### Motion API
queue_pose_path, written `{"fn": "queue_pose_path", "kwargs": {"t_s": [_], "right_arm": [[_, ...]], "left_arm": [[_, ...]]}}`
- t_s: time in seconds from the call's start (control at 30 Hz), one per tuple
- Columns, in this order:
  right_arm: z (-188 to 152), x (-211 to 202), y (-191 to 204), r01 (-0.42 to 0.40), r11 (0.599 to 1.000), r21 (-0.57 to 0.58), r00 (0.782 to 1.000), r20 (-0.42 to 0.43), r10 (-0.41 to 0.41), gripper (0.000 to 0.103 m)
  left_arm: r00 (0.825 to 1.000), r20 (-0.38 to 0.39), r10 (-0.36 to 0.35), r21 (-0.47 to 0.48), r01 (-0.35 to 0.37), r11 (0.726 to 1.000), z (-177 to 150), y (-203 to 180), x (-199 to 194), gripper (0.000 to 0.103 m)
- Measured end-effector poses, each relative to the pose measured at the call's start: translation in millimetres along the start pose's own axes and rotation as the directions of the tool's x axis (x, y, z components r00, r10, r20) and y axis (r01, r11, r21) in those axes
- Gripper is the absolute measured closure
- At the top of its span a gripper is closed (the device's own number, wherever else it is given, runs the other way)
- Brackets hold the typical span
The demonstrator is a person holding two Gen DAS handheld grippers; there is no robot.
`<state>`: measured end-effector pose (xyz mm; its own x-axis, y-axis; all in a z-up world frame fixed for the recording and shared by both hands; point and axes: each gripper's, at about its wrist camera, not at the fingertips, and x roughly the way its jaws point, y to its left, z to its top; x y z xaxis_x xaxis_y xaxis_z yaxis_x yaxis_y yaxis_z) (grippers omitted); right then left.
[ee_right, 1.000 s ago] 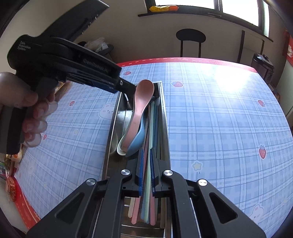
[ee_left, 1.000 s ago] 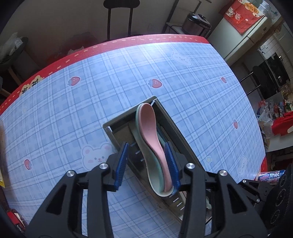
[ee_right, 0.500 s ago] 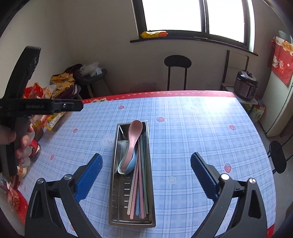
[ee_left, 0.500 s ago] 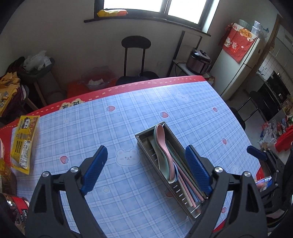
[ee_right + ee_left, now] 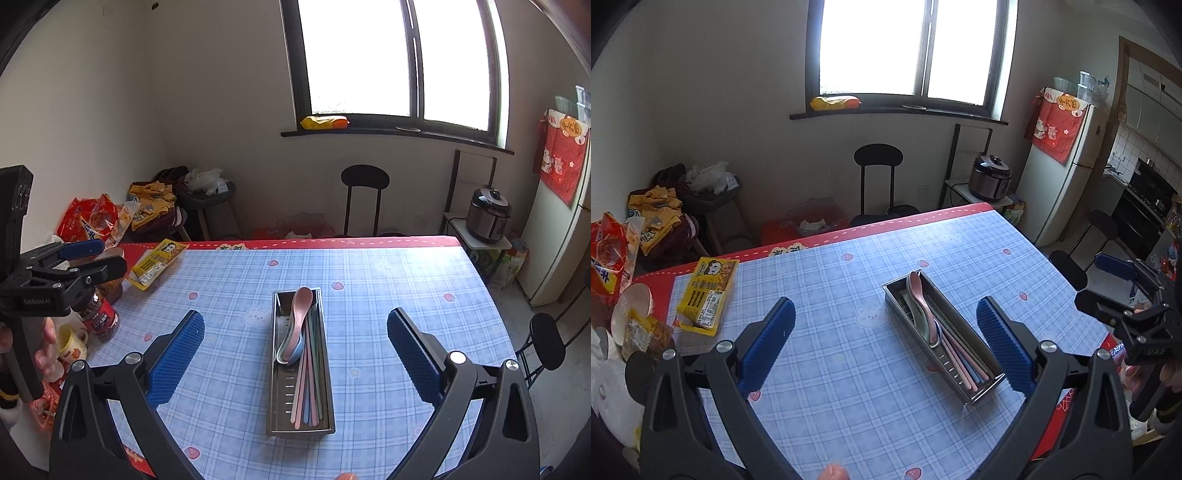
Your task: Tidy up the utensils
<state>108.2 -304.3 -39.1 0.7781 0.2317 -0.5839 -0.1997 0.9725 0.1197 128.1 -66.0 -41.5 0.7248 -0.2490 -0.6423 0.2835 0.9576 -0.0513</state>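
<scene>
Right tongs [image 5: 295, 347] gape empty above tray [image 5: 275, 373] holding spoons [image 5: 295, 328], seemingly chopsticks [image 5: 308, 387].

The long rectangular brushed-metal utensil tray [image 5: 301, 428] is showing a dull steel sheen with slotted holes in its floor, and the smooth matt plastic pink spoon [image 5: 301, 301] and pastel plastic chopsticks [image 5: 308, 391] are lying inside it. The desk [image 5: 388, 295] is wearing a smooth, faintly glossy blue plaid cover with a red border, looking like wipe-clean plastic, while the yellow snack packet [image 5: 707, 295] on it is glinting like glossy foil. The blue fingers [image 5: 768, 347] are looking rubbery with fine ribbing, set on matt black plastic arms.
</scene>
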Motion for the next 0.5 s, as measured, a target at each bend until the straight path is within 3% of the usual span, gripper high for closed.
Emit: {"fn": "queue_pose_path", "kwargs": {"t_s": [0.27,0.5], "right_arm": [[-5.0,-31.6,16.9,0.002,1.0,-0.021,1.0,0.012,-0.002,0.006],[-10.9,-48.1,19.9,0.019,1.0,-0.025,1.0,0.019,-0.018,0.006]], "left_arm": [[0.998,0.067,0.018,-0.021,-0.017,1.0,-27.0,-7.6,-56.7,0.006],[0.996,0.077,0.034,-0.066,-0.029,0.997,-39.6,-10.1,-75.8,0.006]]}}
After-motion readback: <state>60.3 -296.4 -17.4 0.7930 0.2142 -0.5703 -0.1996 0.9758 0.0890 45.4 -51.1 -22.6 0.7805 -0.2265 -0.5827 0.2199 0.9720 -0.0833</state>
